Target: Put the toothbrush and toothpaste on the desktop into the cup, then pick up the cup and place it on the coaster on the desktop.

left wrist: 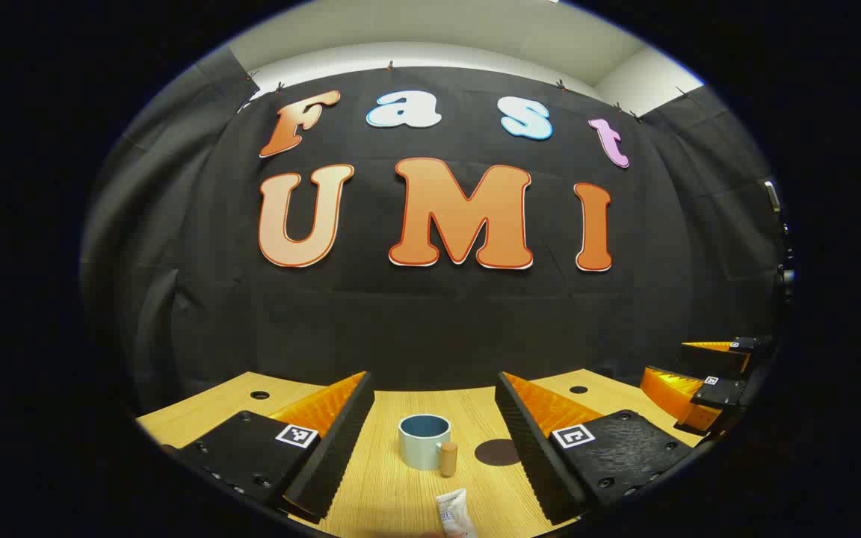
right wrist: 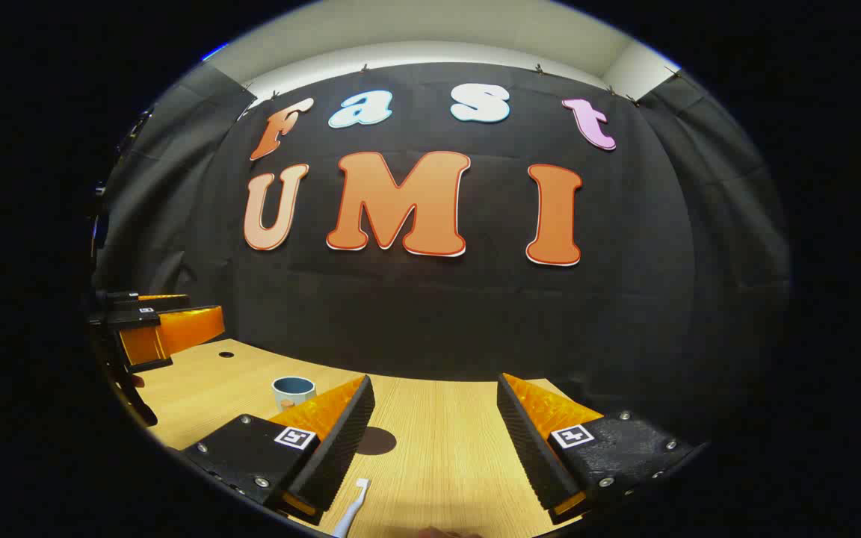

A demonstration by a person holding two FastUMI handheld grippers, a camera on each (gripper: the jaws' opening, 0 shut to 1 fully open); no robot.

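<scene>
In the left gripper view, a pale blue cup [left wrist: 424, 441] with a wooden handle stands upright on the wooden desk, ahead between my left gripper's [left wrist: 434, 441] open fingers. A dark round coaster [left wrist: 497, 452] lies just right of the cup. The white toothpaste tube [left wrist: 454, 513] lies nearer, at the bottom edge. In the right gripper view, my right gripper [right wrist: 434, 441] is open over bare desk. The white toothbrush [right wrist: 350, 510] lies by its left finger at the bottom. The cup [right wrist: 294, 391] and the coaster [right wrist: 375, 441] sit to the left, partly hidden by that finger.
The right gripper [left wrist: 707, 377] shows at the far right of the left gripper view; the left gripper [right wrist: 154, 329] shows at the far left of the right gripper view. The desk [right wrist: 438, 426] has small round holes near its back edge and ends at the black cloth wall.
</scene>
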